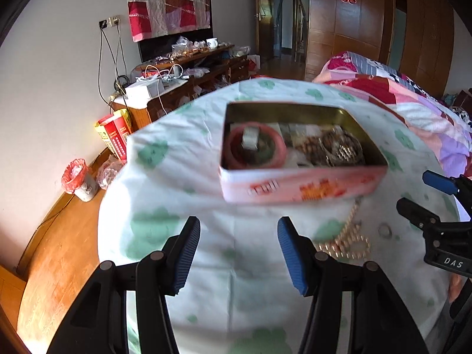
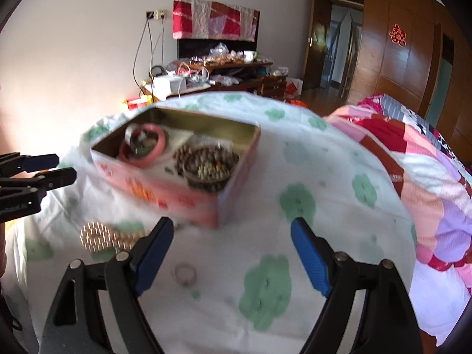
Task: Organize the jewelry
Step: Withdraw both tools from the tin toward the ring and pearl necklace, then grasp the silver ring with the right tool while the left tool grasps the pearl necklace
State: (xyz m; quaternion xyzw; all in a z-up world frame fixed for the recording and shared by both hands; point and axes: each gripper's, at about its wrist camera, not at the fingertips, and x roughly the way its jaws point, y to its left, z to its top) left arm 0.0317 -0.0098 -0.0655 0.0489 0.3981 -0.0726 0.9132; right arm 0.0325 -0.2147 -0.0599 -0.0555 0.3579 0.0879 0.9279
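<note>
Since the tin [image 1: 301, 159] sits open as the drop spot, chain [image 1: 343, 240] and ring [image 2: 185, 273] lie just before it, both grippers [image 1: 239, 253] [image 2: 233, 253] empty, jaws wide.

This is a bedroom in someone's home. A bed with a patchwork quilt [image 1: 413, 100] lies at two o'clock, and a white cloth with green flowers [image 2: 295, 200] covers the surface right in front. At eleven o'clock a low wooden cabinet [image 1: 188, 85] stands against the wall, heaped with bags, cables and a mug, a television [image 1: 174, 42] on it half draped in fabric. Tall wooden wardrobes [image 2: 407, 59] with a red paper cutting fill one o'clock, beside an open door [image 1: 290, 17]. The floor is wood.
</note>
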